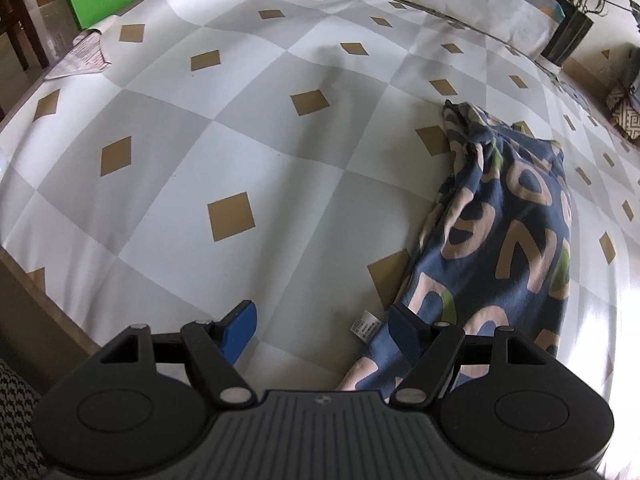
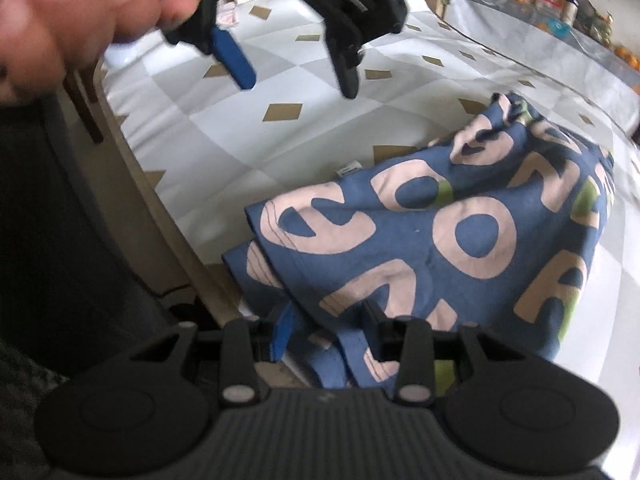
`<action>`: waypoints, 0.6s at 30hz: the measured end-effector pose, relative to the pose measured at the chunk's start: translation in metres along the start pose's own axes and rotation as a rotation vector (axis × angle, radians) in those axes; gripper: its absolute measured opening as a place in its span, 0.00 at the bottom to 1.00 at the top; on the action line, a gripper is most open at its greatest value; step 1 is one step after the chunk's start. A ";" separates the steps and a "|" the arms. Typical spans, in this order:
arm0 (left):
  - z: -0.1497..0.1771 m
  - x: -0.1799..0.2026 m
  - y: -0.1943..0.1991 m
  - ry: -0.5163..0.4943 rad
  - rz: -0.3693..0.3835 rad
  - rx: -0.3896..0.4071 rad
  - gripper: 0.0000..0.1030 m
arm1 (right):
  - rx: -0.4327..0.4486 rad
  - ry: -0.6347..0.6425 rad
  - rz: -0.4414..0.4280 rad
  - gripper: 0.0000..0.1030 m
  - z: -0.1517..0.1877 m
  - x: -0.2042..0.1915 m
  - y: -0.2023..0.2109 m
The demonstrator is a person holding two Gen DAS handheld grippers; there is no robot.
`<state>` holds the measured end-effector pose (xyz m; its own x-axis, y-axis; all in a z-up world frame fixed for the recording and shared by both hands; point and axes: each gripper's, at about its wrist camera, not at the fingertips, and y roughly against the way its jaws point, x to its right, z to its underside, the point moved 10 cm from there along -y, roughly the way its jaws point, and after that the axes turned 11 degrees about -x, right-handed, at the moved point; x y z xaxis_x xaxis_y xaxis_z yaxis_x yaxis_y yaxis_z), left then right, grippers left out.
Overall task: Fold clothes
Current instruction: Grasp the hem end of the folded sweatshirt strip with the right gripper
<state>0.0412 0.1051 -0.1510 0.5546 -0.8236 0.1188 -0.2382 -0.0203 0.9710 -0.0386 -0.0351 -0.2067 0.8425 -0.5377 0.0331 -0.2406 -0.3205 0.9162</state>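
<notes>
Blue printed garment [image 2: 460,232], with large pale letters and green patches, lay bunched in a rough fold on the checked tablecloth [image 1: 240,140], its near end hanging at the table edge.

Right gripper [image 2: 328,336]: pointed steeply down at that near end. Cloth sat between its fingers, which stood at a narrow gap; whether the pads pressed the fabric could not be told from the right wrist view, as the fold hid the contact. The garment's bulk lay ahead of this gripper and to its right.

Left gripper [image 1: 322,328]: jaws wide, nothing between them but bare tablecloth. Its right finger overlapped the garment's left margin near a small white care label [image 1: 366,326]; touching or only in front could not be told. The garment lay to this gripper's right, long axis running away from it toward the far side of the table. Seen from the right wrist, the left gripper [image 2: 296,76] hung above the cloth, apart from it, held by a hand [image 2: 68,20].

Judgement: the right gripper was the nearer to a hold; the left would need to shift rightward and down to take the margin.
</notes>
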 end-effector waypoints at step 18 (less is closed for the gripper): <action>0.001 0.006 -0.004 -0.040 -0.034 -0.006 0.69 | -0.047 -0.041 -0.099 0.05 0.009 0.010 0.018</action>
<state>0.0445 0.0994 -0.1546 0.5301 -0.8443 0.0780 -0.2149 -0.0448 0.9756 -0.0387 -0.0534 -0.1941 0.8406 -0.5366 -0.0741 -0.1334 -0.3377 0.9317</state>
